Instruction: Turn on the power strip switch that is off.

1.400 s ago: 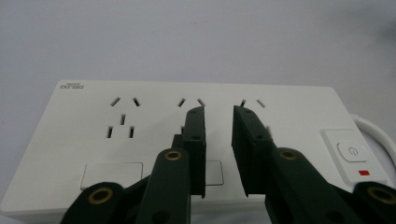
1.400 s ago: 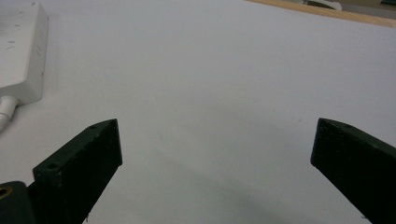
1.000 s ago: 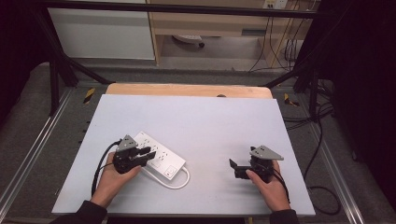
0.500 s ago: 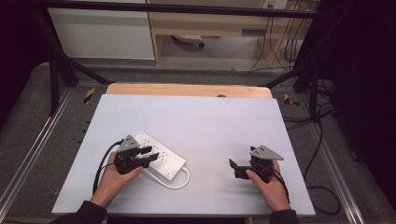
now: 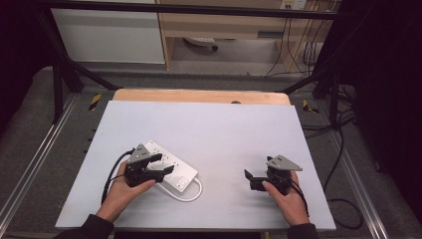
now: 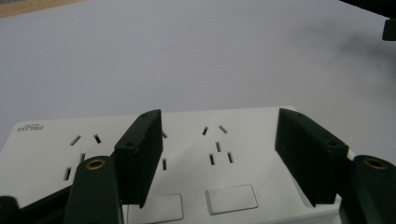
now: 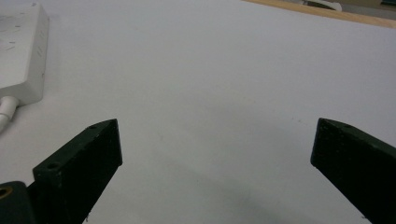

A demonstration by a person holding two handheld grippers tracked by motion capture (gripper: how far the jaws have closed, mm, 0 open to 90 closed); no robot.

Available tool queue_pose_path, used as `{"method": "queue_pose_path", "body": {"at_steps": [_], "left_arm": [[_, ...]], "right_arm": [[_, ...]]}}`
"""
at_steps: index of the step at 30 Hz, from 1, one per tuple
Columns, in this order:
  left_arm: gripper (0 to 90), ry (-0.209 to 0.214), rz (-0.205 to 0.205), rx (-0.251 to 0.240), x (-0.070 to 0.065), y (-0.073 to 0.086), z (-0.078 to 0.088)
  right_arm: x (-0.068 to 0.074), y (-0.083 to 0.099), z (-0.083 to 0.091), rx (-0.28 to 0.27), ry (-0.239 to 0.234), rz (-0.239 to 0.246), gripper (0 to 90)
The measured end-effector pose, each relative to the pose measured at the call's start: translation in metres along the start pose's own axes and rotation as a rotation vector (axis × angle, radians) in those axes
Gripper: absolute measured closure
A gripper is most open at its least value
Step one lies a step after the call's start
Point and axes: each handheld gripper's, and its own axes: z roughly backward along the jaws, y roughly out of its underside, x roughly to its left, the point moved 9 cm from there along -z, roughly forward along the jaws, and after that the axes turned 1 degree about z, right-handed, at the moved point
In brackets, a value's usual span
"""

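A white power strip (image 5: 175, 168) lies flat on the left part of the pale table top (image 5: 214, 129), its white cord (image 5: 193, 195) looping out from its near end. My left gripper (image 5: 166, 164) hovers low over the strip and is open. In the left gripper view the jaws straddle the sockets and switches of the power strip (image 6: 196, 140), and the left gripper (image 6: 218, 122) holds nothing. My right gripper (image 5: 249, 180) rests at the right front of the table, open and empty. In the right gripper view the right gripper (image 7: 217, 135) faces bare table, with the power strip (image 7: 21, 51) at far left.
A wooden strip (image 5: 199, 95) borders the table's far edge. Black frame bars and cables stand on the floor around it, with a shelf unit behind. A black cable (image 5: 111, 173) trails from the left gripper. Open table surface lies between the two hands.
The left gripper has edged slightly to the right over the power strip. The right gripper and the strip have stayed where they were.
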Motion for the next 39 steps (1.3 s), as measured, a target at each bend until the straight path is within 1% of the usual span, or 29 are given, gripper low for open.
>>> {"method": "queue_pose_path", "body": {"at_steps": [4,10,12,15,19,21,24,28,30,32,34,37,39], "left_arm": [[23.2,-0.017,-0.006,0.0,-0.001,-0.001,-0.001],[8.9,-0.013,0.006,-0.018,-0.003,-0.005,-0.001],[7.0,-0.009,0.008,-0.03,-0.004,-0.008,0.0],[7.0,-0.001,0.028,-0.049,-0.006,-0.011,0.002],[6.8,0.015,0.016,-0.076,-0.01,-0.016,0.005],[6.6,0.017,0.014,-0.077,-0.012,-0.017,0.006],[6.6,0.011,0.01,-0.078,-0.012,-0.018,0.006],[6.6,0.01,0.018,-0.103,-0.012,-0.022,0.012],[6.6,-0.007,0.032,-0.116,-0.009,-0.024,0.016],[7.4,-0.015,0.051,-0.131,-0.007,-0.028,0.023],[8.0,-0.006,0.084,-0.166,-0.006,-0.035,0.031],[8.0,-0.02,0.093,-0.2,-0.003,-0.044,0.043],[8.4,-0.026,0.08,-0.219,-0.001,-0.048,0.051]], "right_arm": [[0.0,0.0,0.0,0.0,0.0,0.003,2.4],[0.0,0.0,0.0,-0.001,-0.001,0.002,2.4],[0.0,0.0,0.0,-0.001,-0.001,0.004,2.3],[0.0,0.0,0.0,0.001,-0.001,0.003,2.3],[0.0,0.0,0.0,0.001,-0.001,0.002,2.3],[0.0,0.0,0.0,0.0,0.0,0.001,2.3],[0.001,0.0,0.0,0.002,0.0,0.001,2.3],[0.0,0.0,0.0,0.003,0.0,0.001,2.3],[0.0,0.0,0.0,0.002,0.001,0.002,2.3],[0.0,0.0,0.0,-0.001,0.0,0.001,2.3],[0.0,0.0,0.0,-0.003,0.0,0.001,2.3],[-0.001,-0.001,0.001,-0.003,0.001,0.0,2.3],[-0.001,-0.001,0.001,-0.007,0.001,0.0,2.2]]}}
